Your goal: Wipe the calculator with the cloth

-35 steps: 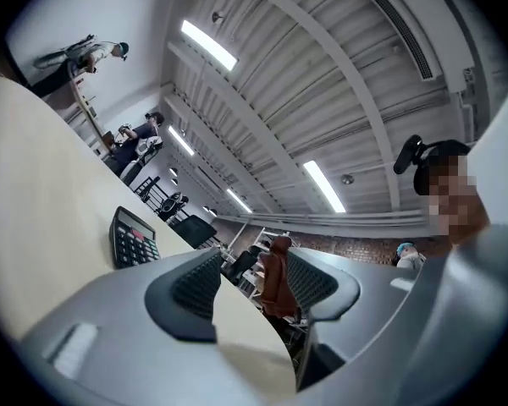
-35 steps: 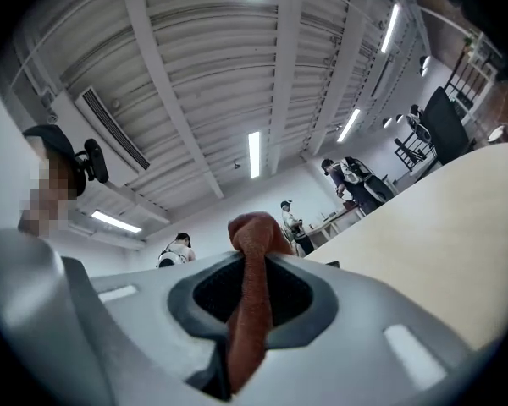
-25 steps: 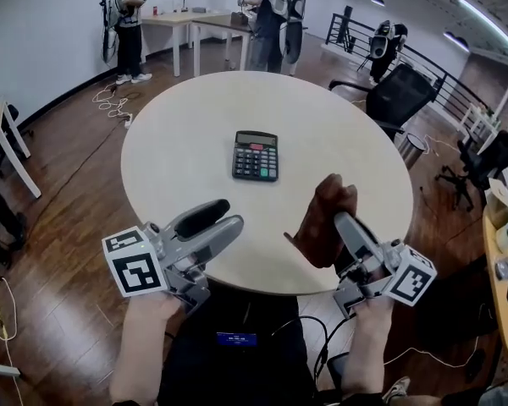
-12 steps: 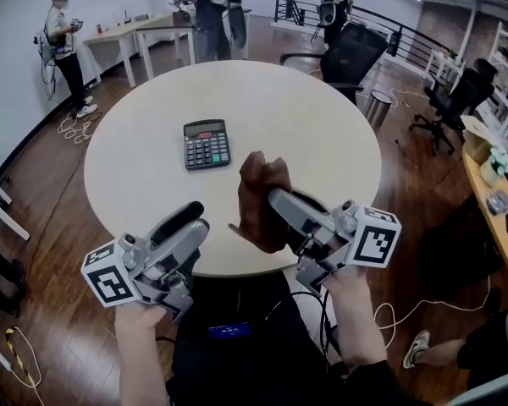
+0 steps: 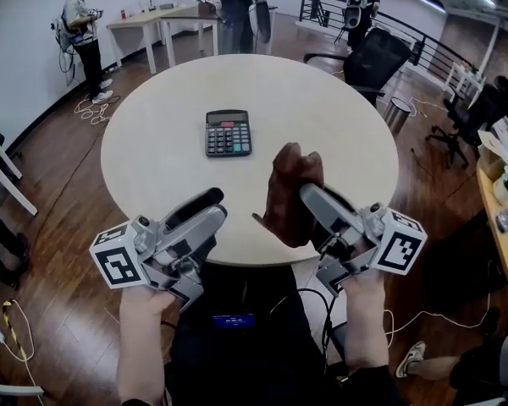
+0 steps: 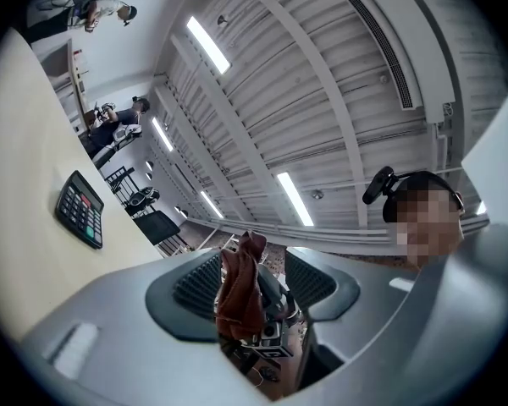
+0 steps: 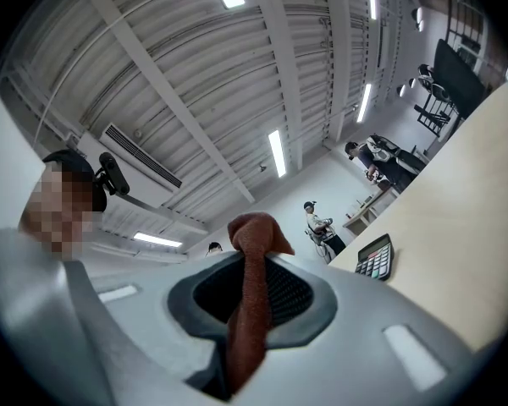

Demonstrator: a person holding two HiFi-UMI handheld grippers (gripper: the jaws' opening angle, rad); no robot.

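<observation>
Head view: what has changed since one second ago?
The right gripper, shut on the cloth, has edged slightly nearer the calculator. The left gripper has just closed its jaws a little, nothing between them. The calculator lies untouched on the table; nothing grasped or released.

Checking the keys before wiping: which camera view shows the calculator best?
The head view: the calculator lies flat on the round table, seen from above, display and key rows distinct. The left gripper view shows it small and tilted at the left; the right gripper view, smaller still at the right.
</observation>
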